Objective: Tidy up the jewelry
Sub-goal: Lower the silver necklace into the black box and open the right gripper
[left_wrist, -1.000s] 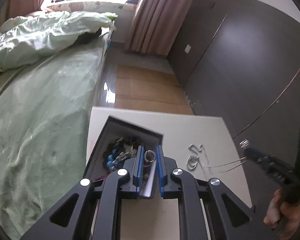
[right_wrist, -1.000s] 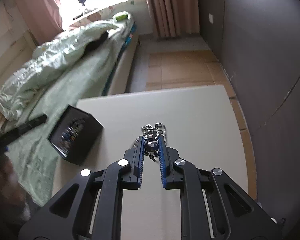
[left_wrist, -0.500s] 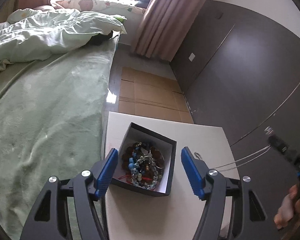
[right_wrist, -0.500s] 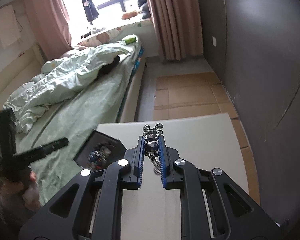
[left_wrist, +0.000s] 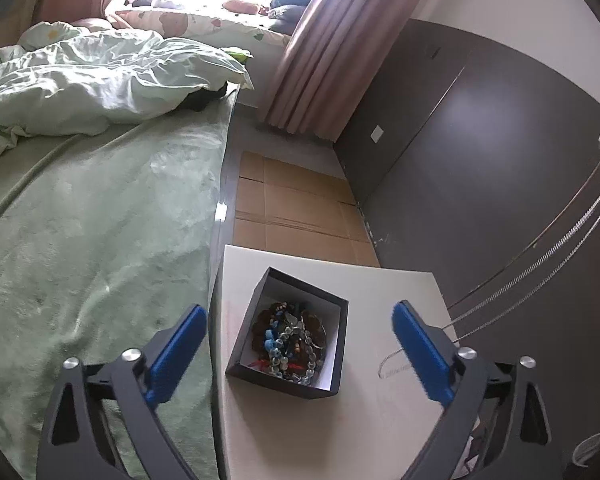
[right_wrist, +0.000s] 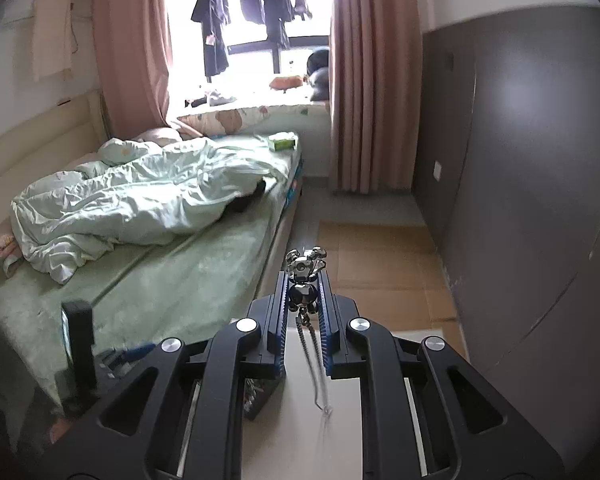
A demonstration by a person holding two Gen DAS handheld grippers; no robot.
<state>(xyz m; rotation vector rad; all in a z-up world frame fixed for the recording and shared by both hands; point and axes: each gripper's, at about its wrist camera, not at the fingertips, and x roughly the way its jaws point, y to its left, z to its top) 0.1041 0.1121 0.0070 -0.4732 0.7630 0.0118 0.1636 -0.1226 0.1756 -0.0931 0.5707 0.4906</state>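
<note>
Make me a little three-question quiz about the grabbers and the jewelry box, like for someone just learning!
1. True or false: the left gripper is shut on a ring.
2. What does the right gripper hold? A) a bead bracelet B) a bear pendant on a chain C) nothing
3. Fill in: the black box on the table holds beaded ____.

Key:
1. False: its jaws stand wide open, above the box, holding nothing.
2. B: the pendant sits between the fingers, and its chain hangs down to the table.
3. Bracelets.
</note>
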